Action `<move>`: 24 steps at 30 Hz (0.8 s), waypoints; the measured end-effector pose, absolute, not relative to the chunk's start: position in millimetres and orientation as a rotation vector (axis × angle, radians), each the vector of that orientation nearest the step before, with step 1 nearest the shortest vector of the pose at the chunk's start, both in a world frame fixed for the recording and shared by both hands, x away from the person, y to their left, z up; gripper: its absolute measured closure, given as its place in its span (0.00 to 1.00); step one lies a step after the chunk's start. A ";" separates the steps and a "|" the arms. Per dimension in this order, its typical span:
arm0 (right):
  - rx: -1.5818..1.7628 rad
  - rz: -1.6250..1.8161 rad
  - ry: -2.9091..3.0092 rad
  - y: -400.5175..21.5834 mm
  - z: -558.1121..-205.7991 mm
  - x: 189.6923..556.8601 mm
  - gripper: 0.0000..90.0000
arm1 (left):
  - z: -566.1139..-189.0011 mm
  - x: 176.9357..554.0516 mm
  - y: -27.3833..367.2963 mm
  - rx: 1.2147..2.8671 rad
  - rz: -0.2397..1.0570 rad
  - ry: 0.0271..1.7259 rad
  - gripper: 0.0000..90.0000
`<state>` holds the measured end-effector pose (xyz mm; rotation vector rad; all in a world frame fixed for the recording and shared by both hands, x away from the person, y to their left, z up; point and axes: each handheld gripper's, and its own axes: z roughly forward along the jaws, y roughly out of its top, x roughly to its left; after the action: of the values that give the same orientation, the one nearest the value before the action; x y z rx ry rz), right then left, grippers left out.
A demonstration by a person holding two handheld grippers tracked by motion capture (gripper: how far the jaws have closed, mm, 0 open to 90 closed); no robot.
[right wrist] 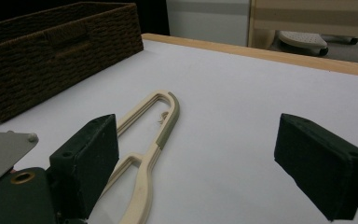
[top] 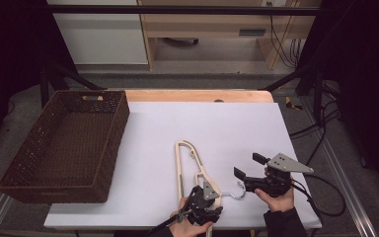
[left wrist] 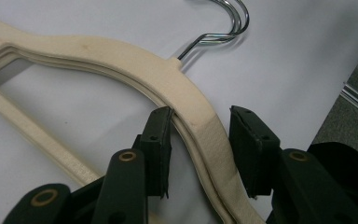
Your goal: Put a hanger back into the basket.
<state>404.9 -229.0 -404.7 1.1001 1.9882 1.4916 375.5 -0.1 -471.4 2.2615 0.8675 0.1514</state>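
I am bringing the left tool [left wrist: 200, 140] down astride the cream hanger [top: 190, 165] at the near edge of the counter [top: 237, 123], at about six o'clock on the white sheet. Its jaws are straddling the hanger's shoulder beside the neck: the inner pad is touching the frame, the outer pad is standing just clear, so the grip is not yet made. I judge this spot chosen because the frame is thickest here and close to the balance point, so a lift should not tip it.

The right tool [top: 250, 167] is hovering at about four o'clock, jaws spread wide and holding nothing, aimed across the sheet toward the wicker basket [top: 64, 148] at nine o'clock. It is waiting clear of the chrome hook [top: 237, 191], which is pointing toward it.

The hanger is lying flat, its long axis running from six toward twelve o'clock. It is pale cream, looking like moulded plastic, with a ribbed non-slip patch on the shoulder, an open bar beneath and a bent metal hook at the neck.
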 end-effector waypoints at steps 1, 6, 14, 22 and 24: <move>1.100 1.492 1.988 -229.0 -404.7 404.9 0.15 | -471.1 375.5 0.9 2.265 0.151 0.867 0.66; 1.096 1.489 1.989 -229.0 -405.0 405.3 0.15 | -471.2 373.2 5.1 2.263 0.146 0.857 0.68; 1.099 1.495 1.984 -229.3 -404.3 404.9 0.16 | -470.9 372.6 6.5 2.268 0.146 0.852 0.70; 1.097 1.497 1.986 -228.6 -404.8 404.5 0.16 | -471.3 373.2 2.6 2.279 0.168 0.847 0.58; 1.090 1.493 2.000 -228.2 -405.5 403.7 0.16 | -470.8 372.4 0.5 2.283 0.174 0.860 0.59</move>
<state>403.7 -228.2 -405.5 1.0900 1.9998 1.4932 372.4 0.5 -470.8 2.2828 0.8595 0.1737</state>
